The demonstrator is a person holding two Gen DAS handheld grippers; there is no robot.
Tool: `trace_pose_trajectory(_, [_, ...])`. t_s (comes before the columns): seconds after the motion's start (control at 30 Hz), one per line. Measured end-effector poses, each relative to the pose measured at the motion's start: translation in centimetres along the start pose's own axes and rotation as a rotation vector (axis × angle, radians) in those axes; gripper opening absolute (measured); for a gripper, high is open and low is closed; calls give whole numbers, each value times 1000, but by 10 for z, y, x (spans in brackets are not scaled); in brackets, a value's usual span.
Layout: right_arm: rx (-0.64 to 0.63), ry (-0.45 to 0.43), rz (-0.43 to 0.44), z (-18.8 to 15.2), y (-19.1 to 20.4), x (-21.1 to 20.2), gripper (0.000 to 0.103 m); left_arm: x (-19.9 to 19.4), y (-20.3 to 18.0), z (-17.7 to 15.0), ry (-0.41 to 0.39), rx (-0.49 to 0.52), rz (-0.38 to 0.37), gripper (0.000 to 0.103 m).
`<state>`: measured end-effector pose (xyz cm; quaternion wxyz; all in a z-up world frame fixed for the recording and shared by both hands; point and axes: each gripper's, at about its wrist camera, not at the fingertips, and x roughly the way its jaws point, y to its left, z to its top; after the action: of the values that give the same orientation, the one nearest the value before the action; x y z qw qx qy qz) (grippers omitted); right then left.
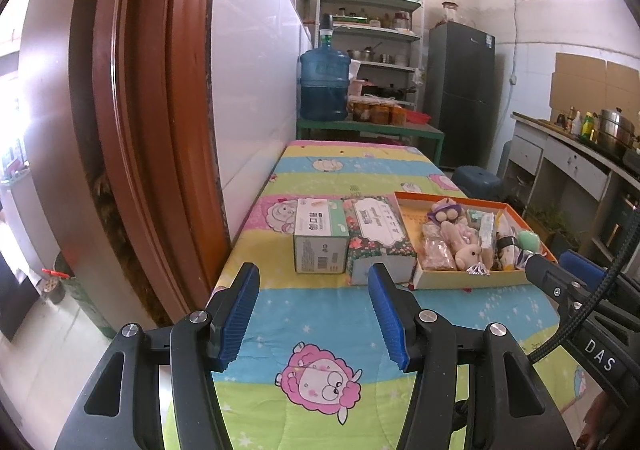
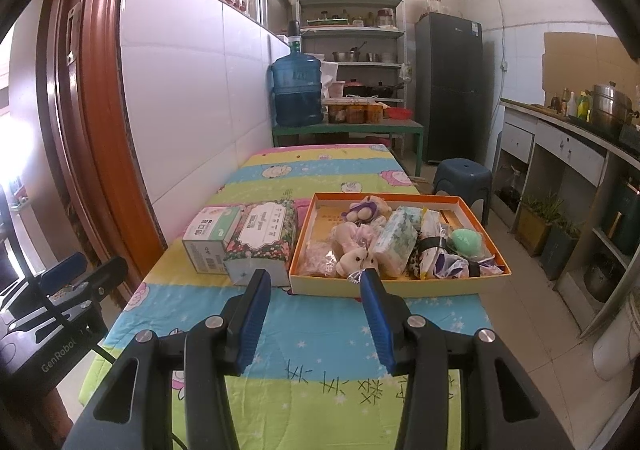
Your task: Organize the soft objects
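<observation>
- Both hand-held grippers are held back over the near end of the table: the left gripper (image 1: 313,308) and the right gripper (image 2: 316,312) are each spread wide with nothing between the blue pads, well short of the goods.
- Soft stuff is piled in the orange tray (image 2: 304,238), which sits on the cartoon-sheep quilt (image 2: 320,330) toward the right side of the table, just beside a floral tissue pack (image 2: 262,240) and a small green-and-white box (image 2: 210,236).
- Inside the tray, a pale plush bunny (image 2: 354,258) lies near the front edge, and a purple plush toy (image 2: 366,210) sits toward the back. Both can be expected to be very light and squishy, so the body would likely be pinched at its thickest part rather than by an ear, which would probably just flop.
- A wrapped tissue pack (image 2: 396,242) leans across the middle; the film looks slick, so a grip across the narrow sides is probably safer than on a flat face.
- A mint-green round thing (image 2: 466,240) is tucked at the right, among crinkly bags (image 2: 448,264); what it's made of can't be told from here.
- Bags of that sort are likely to slide and deform, so a bunched fold would be the spot to grab.
- Nothing looks fragile, though the tray itself seems like light card and could get dragged if something snags.
</observation>
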<state>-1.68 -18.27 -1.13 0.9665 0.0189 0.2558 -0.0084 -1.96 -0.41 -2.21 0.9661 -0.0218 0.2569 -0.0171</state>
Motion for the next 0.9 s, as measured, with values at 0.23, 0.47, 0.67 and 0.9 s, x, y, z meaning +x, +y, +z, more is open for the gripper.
trace_pose_trajectory(0.23, [3,3,0,-1,-1,1,47,1,0,-1,1,0,-1,58])
trace_pose_trajectory(0.47, [6,8,4,-2,-1,3,47,1,0,-1,3,-1,-2,58])
trace_pose_trajectory(0.67, [6,10,6,-3,-1,3,47,1,1,0,3,-1,-1,58])
trace_pose_trajectory(0.9, [9,13,8,-4,-1,3,47,3,0,-6,9,1,-4,58])
